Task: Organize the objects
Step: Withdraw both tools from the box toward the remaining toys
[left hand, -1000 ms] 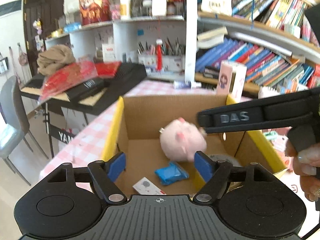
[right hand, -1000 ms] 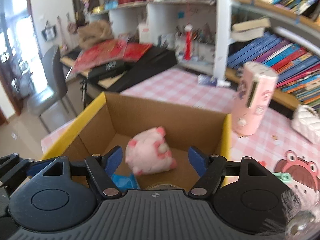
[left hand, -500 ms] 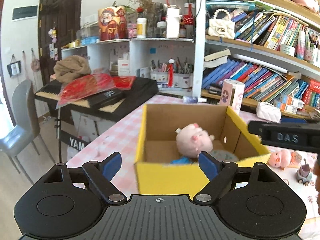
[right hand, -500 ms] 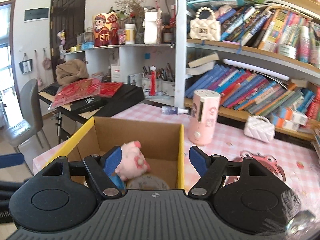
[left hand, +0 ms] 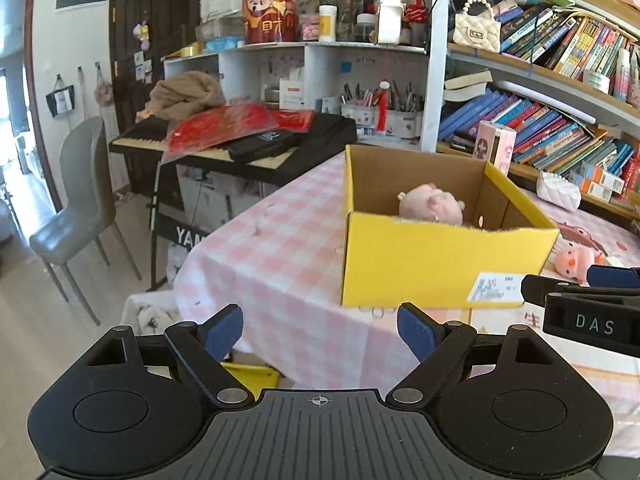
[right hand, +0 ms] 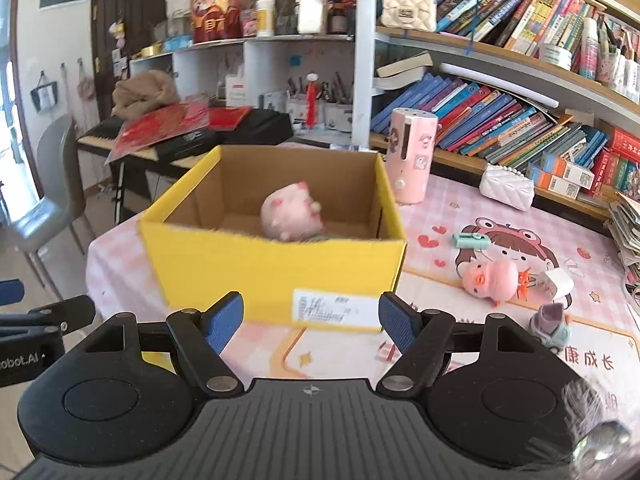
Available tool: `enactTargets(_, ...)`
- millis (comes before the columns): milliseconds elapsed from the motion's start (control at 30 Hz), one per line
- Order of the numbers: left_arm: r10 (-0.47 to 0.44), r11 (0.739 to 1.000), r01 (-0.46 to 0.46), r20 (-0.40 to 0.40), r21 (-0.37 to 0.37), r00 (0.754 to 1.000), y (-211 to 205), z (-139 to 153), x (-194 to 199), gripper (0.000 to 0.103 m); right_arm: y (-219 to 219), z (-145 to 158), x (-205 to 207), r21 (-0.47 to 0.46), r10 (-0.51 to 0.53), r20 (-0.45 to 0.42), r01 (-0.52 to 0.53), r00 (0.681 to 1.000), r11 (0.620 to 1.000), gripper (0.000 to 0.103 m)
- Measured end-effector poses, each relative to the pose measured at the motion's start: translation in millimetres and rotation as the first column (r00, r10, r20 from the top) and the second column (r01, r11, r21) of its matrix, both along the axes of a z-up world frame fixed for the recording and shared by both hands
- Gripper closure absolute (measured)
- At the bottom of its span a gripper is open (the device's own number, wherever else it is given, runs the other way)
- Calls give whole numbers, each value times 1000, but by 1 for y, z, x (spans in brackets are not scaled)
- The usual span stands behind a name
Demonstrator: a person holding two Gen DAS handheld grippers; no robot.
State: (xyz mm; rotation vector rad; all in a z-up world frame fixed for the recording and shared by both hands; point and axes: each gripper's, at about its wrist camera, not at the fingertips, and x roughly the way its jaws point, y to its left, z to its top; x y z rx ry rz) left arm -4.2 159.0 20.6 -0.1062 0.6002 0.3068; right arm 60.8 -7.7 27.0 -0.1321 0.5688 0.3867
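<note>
A yellow cardboard box (left hand: pixel 432 264) stands on the pink checked table; it also shows in the right wrist view (right hand: pixel 256 264). A pink plush pig (left hand: pixel 430 205) lies inside it, also seen in the right wrist view (right hand: pixel 292 212). My left gripper (left hand: pixel 320 330) is open and empty, in front of the box and back from it. My right gripper (right hand: pixel 310 322) is open and empty, just before the box's front wall. A second pink pig toy (right hand: pixel 486 278) lies on the mat to the right of the box, with a green clip (right hand: pixel 471 241) and a small grey toy (right hand: pixel 550 322) nearby.
A pink cylinder device (right hand: pixel 410 156) and a white quilted purse (right hand: pixel 507 187) stand behind the box. Bookshelves (right hand: pixel 500 112) line the back. A keyboard (left hand: pixel 240 140) with red packets and a grey chair (left hand: pixel 76 216) are to the left. The table's left edge (left hand: pixel 184 280) is near.
Both grippers have pulled back and up out of the box, away from the plush pig, which stays inside. The box front wall now fills the view.
</note>
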Motion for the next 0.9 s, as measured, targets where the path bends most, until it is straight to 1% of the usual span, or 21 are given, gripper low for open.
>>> enactTargets(233,-40,999,40,-24,1,999,-7,-5,-26,17,-5,-8,-35,-14,-18,-17,18,1000,1000,28)
enactTargets(500,-124,992,124,-59,0,991,-23,-14,-40,16,-25,-19,-63,-14,-94,-48,93,994,996,27)
enactTargets(667,-184,983,184,-78,-4,980,-38,-17,-39,16,-42,-23,-72,-15,-154,-66,154,986,988,27)
enactTargets(900,-266,964,266,-73,-12,961,-62,-18,-28,16,-71,-23,-76,-17,-237,-67,236,969,972,26)
